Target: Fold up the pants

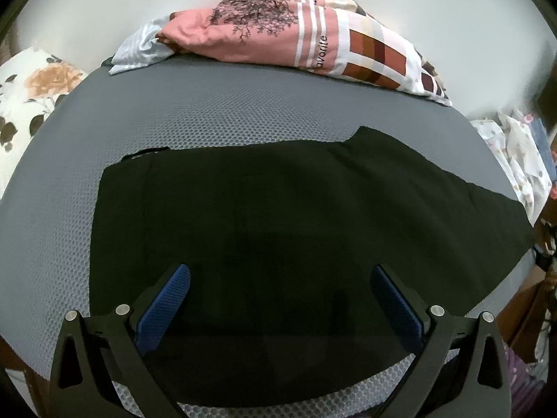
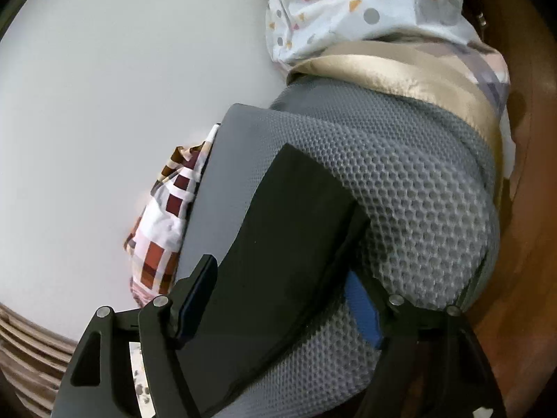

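Black pants (image 1: 278,209) lie flat across a grey mesh mattress (image 1: 209,115), waist to the left and legs running off to the right. My left gripper (image 1: 280,278) is open, its blue pads (image 1: 163,310) spread wide just above the near part of the pants. In the right wrist view the leg end of the pants (image 2: 289,244) lies on the mattress (image 2: 417,181) near its corner. My right gripper (image 2: 282,271) is open, with one finger on each side of the leg; its right blue pad (image 2: 363,310) is partly hidden behind the fabric.
A pink and checked pillow (image 1: 296,38) lies at the far edge of the mattress by a white wall. A floral cushion (image 1: 31,97) is at the left. Patterned bedding (image 2: 348,10) and a gold cloth (image 2: 400,69) sit past the mattress corner. Wooden floor (image 2: 529,244) lies to the right.
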A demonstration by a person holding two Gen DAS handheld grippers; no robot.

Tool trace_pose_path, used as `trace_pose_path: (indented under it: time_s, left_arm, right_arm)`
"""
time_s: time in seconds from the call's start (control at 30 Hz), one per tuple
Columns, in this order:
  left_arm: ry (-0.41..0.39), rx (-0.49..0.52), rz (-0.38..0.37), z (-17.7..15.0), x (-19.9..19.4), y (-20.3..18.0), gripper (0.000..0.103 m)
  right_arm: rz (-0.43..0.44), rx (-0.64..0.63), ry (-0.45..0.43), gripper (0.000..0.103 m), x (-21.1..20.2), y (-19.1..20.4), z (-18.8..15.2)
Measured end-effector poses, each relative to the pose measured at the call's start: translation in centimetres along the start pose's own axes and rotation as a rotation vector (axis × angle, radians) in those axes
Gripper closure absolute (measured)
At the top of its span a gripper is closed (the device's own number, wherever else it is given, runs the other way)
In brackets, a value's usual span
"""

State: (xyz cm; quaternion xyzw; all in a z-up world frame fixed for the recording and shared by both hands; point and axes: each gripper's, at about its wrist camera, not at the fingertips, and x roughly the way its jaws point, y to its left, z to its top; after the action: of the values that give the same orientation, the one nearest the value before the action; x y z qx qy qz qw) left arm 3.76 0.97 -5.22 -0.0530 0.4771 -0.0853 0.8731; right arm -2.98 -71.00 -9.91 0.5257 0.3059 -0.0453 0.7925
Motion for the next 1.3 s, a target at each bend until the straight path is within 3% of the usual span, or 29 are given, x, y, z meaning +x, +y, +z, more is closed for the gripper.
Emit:
trace_pose_path:
  time_s: [0.13, 0.23, 0.3, 0.43, 0.5, 0.57, 0.63, 0.73, 0.77, 1.03, 1.3]
  left_arm:
    - [0.012, -0.006, -0.004, 0.0, 0.3, 0.0, 0.000]
    - [0.010, -0.008, -0.005, 0.0, 0.2, 0.0, 0.000]
    - [0.002, -0.006, -0.003, 0.0, 0.1, 0.0, 0.000]
    - [0.006, -0.013, -0.006, 0.0, 0.2, 0.0, 0.000]
    - [0.006, -0.008, -0.008, 0.0, 0.2, -0.1, 0.000]
    - [0.000, 0.003, -0.007, 0.0, 0.0, -0.4, 0.000]
    - [-0.002, 0.012, -0.014, 0.1, 0.1, -0.6, 0.000]
    - [0.002, 0.028, -0.013, 0.1, 0.1, -1.0, 0.000]
    - [0.004, 0.033, -0.015, 0.1, 0.1, -1.2, 0.000]
    - [0.003, 0.027, -0.036, 0.3, -0.1, -1.3, 0.000]
    - [0.015, 0.007, -0.050, 0.3, 0.0, -1.3, 0.000]
  right_arm:
    - [-0.050, -0.055, 0.003, 0.033, 0.4, 1.1, 0.2]
    - [-0.117, -0.101, 0.052, 0.058, 1.4, 1.7, -0.3]
    - [-0.151, -0.143, 0.053, 0.061, 1.4, 2.1, -0.4]
    - [-0.158, -0.099, 0.048, 0.076, 1.6, 1.2, 0.4]
    - [-0.135, -0.062, 0.043, 0.075, 1.7, 0.7, 0.9]
    - [-0.100, -0.027, 0.044, 0.067, 1.9, 0.4, 1.3]
    - [-0.116, -0.055, 0.052, 0.068, 2.2, 0.9, 1.5]
    - [-0.208, -0.128, 0.065, 0.090, 2.6, 1.9, 1.5]
    - [-0.209, -0.139, 0.057, 0.090, 2.4, 2.2, 1.4]
    - [-0.113, -0.258, 0.035, 0.090, 1.7, 8.2, -1.2]
    - [-0.009, -0.438, 0.140, 0.090, 4.6, 15.8, -8.1]
